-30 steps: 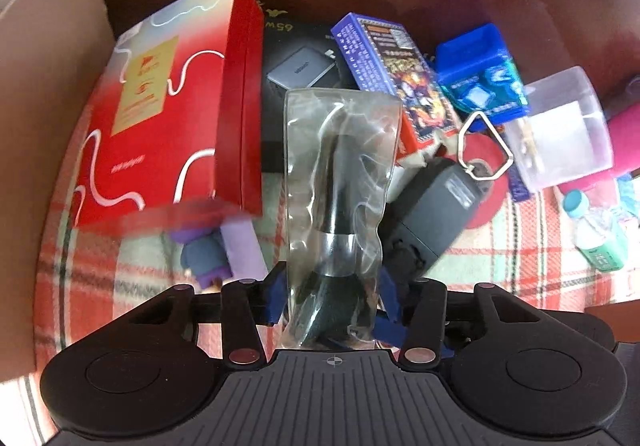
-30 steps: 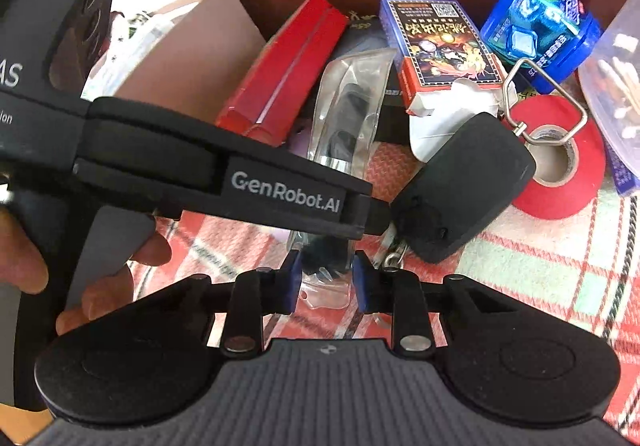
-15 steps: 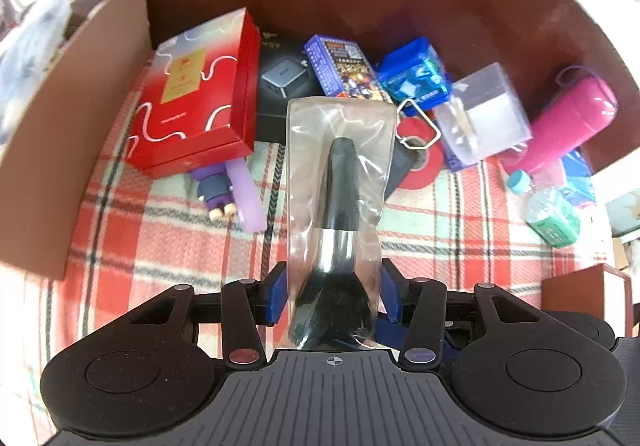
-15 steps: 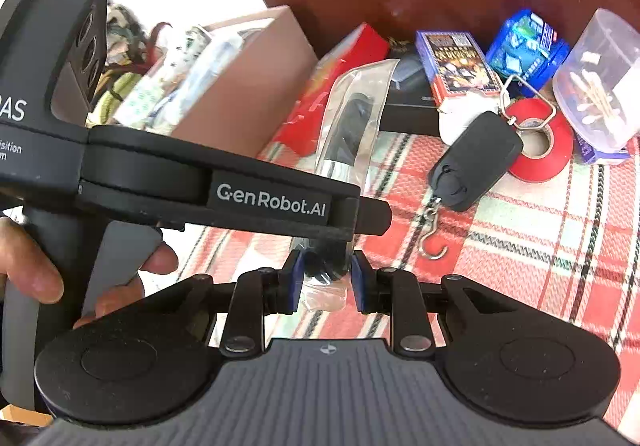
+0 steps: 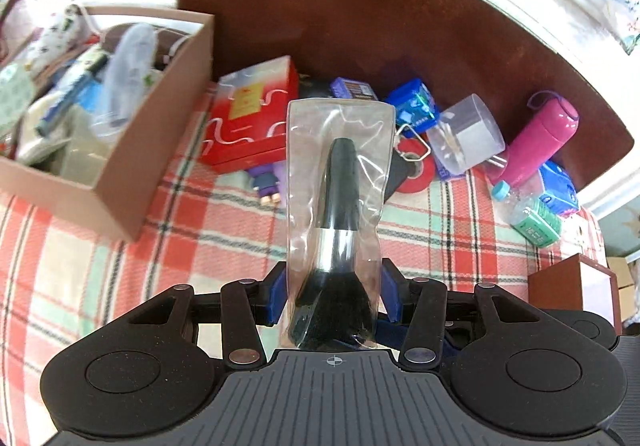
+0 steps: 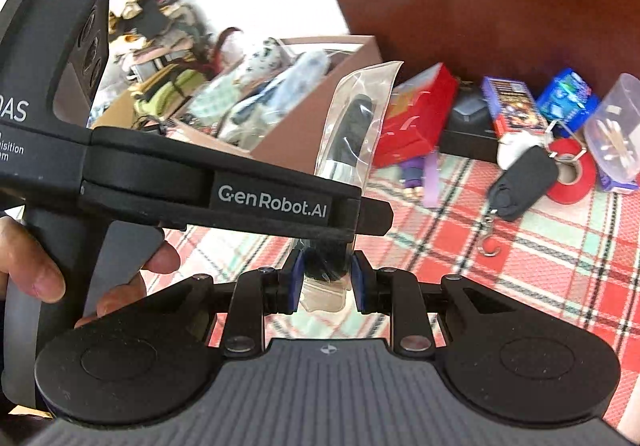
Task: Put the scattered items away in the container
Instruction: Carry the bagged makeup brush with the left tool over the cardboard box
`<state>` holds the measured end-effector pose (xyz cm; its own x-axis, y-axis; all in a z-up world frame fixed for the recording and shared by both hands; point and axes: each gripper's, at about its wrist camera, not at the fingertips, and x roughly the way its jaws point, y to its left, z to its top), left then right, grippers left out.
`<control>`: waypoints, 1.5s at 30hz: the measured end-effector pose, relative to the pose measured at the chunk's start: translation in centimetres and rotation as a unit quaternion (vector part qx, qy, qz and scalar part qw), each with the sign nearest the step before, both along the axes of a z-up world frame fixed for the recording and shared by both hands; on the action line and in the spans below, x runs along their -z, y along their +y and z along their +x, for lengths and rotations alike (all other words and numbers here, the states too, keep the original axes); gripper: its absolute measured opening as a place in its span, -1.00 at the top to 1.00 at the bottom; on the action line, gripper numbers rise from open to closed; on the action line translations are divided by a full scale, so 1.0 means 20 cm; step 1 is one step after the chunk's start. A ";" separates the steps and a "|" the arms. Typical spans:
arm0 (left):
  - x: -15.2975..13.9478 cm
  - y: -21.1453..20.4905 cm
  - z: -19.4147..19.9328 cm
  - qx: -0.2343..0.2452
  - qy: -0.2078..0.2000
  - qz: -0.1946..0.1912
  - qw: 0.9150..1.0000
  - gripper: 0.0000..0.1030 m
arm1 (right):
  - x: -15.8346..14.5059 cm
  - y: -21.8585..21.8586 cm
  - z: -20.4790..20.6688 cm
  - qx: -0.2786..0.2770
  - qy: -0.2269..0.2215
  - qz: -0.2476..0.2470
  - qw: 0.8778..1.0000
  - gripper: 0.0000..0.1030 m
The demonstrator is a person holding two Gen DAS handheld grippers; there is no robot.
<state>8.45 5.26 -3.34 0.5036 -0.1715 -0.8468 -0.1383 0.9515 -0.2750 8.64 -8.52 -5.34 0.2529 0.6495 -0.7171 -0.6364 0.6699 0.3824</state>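
- The left gripper (image 5: 334, 296) is clamping the bristle end of a bagged black makeup brush (image 5: 338, 205), its blue pads pressing the clear sleeve from both sides and the handle pointing away from the camera.
- The right gripper (image 6: 325, 282) is closing its blue pads on the lower end of the same bagged black makeup brush (image 6: 352, 133), just under the left gripper's fingers (image 6: 280, 201), which are crossing the right wrist view; a hand (image 6: 44, 270) is wrapping around the left tool's handle.
- The plaid cloth (image 5: 160, 246) is lying under everything, with the brush hanging above it.
- The cardboard box (image 5: 160, 133), already crowded with items, is sitting on the cloth to the left, well apart from the brush.
- A red gift box (image 5: 250, 117) is lying beside the cardboard box.
- A pink bottle (image 5: 540, 137) is leaning at the far right.
- A clear tub of cotton swabs (image 5: 468, 133) is resting next to it.
- A roll of red tape (image 5: 416, 173) is lying beside a black hanging scale (image 6: 524, 181).
- A small purple figure (image 5: 266, 181) is peeking out below the red gift box.
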 end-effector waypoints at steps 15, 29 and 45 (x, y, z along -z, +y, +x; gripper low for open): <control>-0.09 0.30 -0.09 -0.012 -0.026 -0.004 1.000 0.06 | -0.09 0.27 -0.09 -0.029 -0.024 -0.008 0.999 0.44; -0.08 0.98 0.04 0.009 -0.031 -0.019 0.999 0.04 | -0.11 0.96 -0.03 -0.022 -0.034 -0.042 0.998 0.44; -0.22 1.63 0.45 0.006 -0.065 -0.009 0.998 0.02 | -0.26 1.66 0.32 -0.031 -0.069 -0.061 0.995 0.43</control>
<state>17.36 37.91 1.07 0.6067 -0.1933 -0.7711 -0.0882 0.9476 -0.3070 15.12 24.59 -0.12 0.3166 0.5771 -0.7528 -0.7188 0.6638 0.2066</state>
